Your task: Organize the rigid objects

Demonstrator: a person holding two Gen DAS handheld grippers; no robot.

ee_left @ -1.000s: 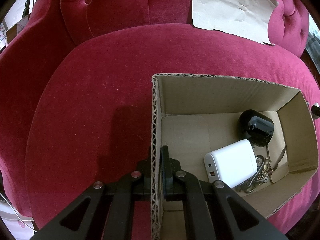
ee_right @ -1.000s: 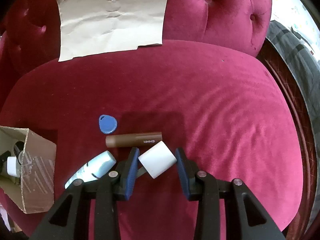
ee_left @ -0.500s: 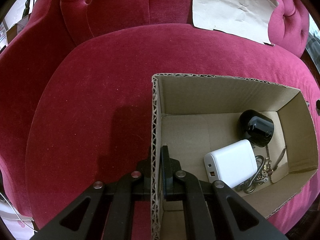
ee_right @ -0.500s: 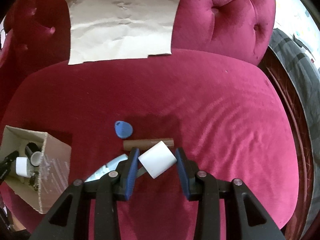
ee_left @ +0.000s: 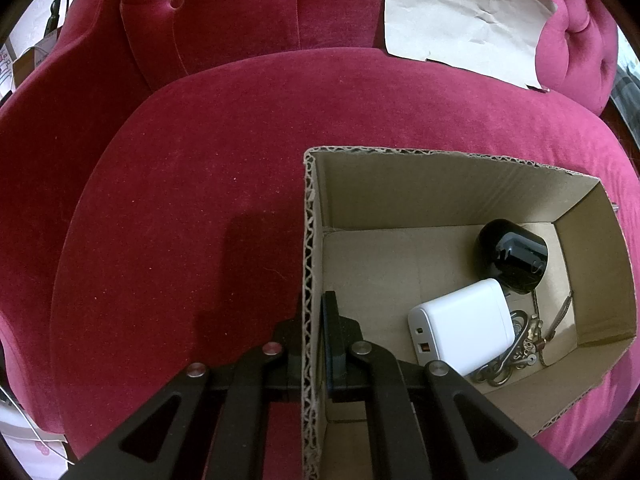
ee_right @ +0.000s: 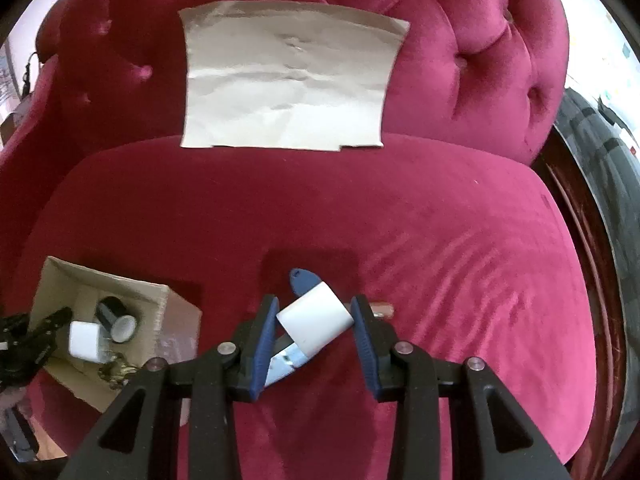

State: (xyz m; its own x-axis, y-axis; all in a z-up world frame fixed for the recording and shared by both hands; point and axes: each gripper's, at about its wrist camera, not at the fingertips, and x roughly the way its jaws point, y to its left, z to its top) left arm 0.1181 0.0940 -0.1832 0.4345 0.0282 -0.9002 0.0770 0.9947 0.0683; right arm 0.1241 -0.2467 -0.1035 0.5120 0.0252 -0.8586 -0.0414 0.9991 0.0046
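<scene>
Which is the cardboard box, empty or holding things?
Holding things: the cardboard box contains a white charger, a black round device and keys.

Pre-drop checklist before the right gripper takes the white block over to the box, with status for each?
1. White block clamped between the right gripper pads: ok.
2. Block clear of the red cushion: ok, it hangs above the blue tag and tube.
3. Left gripper shut on the cardboard box wall, steadying it: ok.
4. Free floor in the box: ok, bare cardboard left of the white charger and black cylinder.
5. Keys settled under the charger: cannot tell.
</scene>
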